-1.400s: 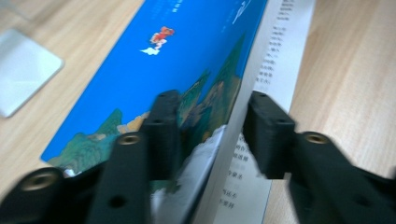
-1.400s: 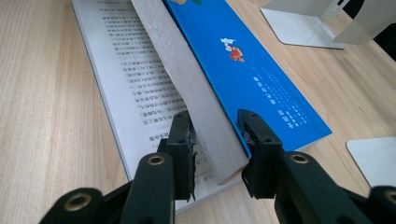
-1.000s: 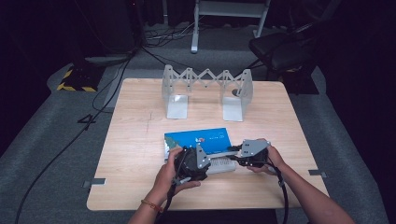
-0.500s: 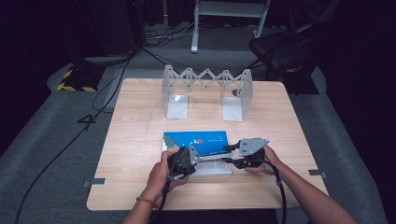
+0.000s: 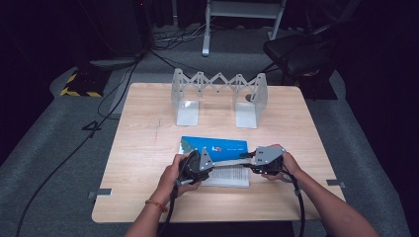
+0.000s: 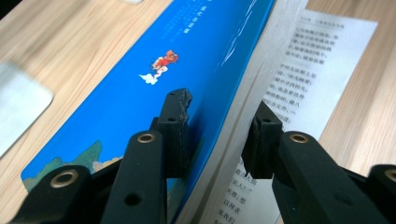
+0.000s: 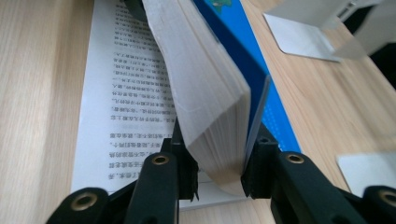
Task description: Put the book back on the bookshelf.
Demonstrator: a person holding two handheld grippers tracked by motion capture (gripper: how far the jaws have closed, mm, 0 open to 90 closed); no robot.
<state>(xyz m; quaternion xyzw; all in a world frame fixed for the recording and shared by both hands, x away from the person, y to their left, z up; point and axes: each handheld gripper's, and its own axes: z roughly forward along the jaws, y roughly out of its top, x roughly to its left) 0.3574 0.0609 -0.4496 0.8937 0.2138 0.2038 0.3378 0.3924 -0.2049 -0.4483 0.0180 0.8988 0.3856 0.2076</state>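
An open book lies at the table's front middle, its blue cover [image 5: 217,145] toward the back and a printed white page [image 5: 232,175] flat on the wood. Cover and thick page block stand raised from that page. My left gripper [image 5: 205,165] has just been closing and is shut on it: one pad on the blue cover [image 6: 196,56], the other on the page side, my left gripper [image 6: 222,107] seen close. From the opposite end my right gripper [image 5: 247,160] is shut on the same page block [image 7: 196,79] and cover, my right gripper [image 7: 219,144] above the printed page [image 7: 126,93].
A folding metal book rack [image 5: 217,94] with two plate feet stands at the back of the wooden table [image 5: 148,148]. Bare wood lies left and right of the book. Cables and a yellow-striped box [image 5: 79,84] sit on the floor to the left.
My left gripper has shifted slightly to the left and sits closer on the book's raised part. The right hand has stayed in place.
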